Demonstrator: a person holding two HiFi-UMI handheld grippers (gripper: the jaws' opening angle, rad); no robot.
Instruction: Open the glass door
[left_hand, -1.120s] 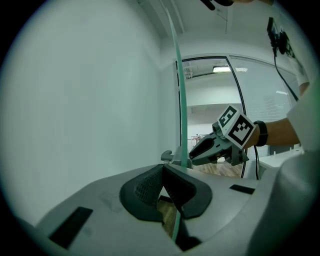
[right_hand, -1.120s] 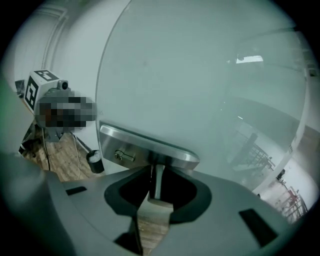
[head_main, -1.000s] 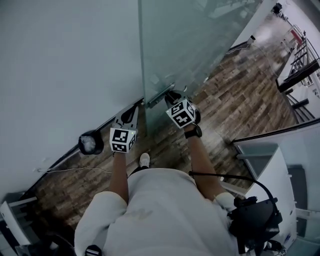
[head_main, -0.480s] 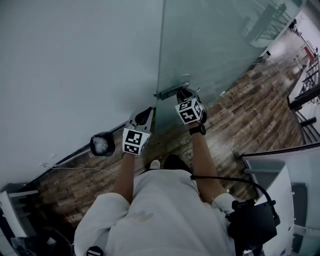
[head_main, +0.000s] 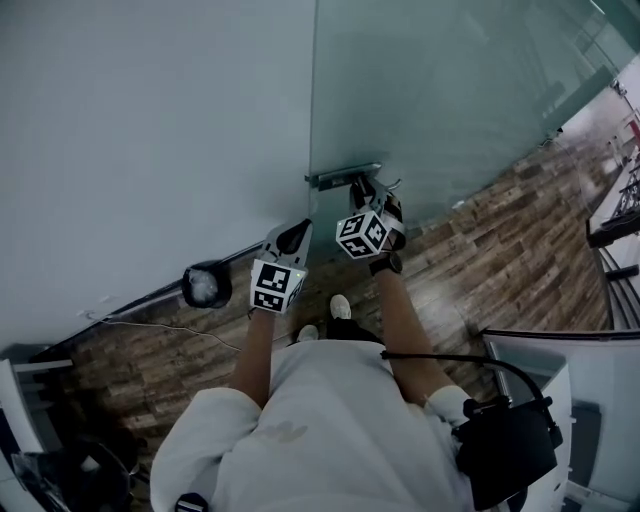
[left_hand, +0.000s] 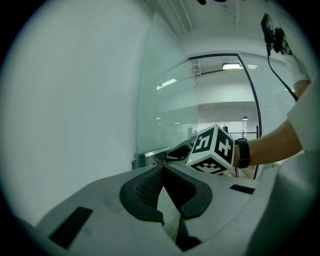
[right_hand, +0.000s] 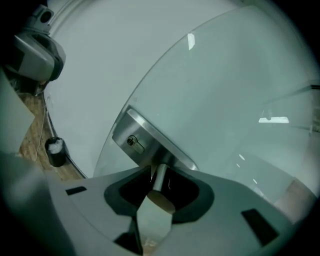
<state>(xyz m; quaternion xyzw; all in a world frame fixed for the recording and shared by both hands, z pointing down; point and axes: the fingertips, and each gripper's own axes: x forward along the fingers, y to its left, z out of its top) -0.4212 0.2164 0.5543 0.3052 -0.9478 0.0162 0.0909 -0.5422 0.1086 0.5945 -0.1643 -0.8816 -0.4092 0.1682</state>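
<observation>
Greenish glass door (head_main: 440, 90), steel handle (right_hand: 159, 176)

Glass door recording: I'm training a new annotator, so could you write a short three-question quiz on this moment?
1. True or false: the left gripper has its jaws shut with nothing between them.
2. What does the right gripper clamp? A: the brushed metal lever handle; B: a black round bin; C: a white cable.
3. Which view shows the keyhole in the steel lock plate on the frosted glass door?
Key: 1 true. 2 A. 3 the right gripper view.
</observation>
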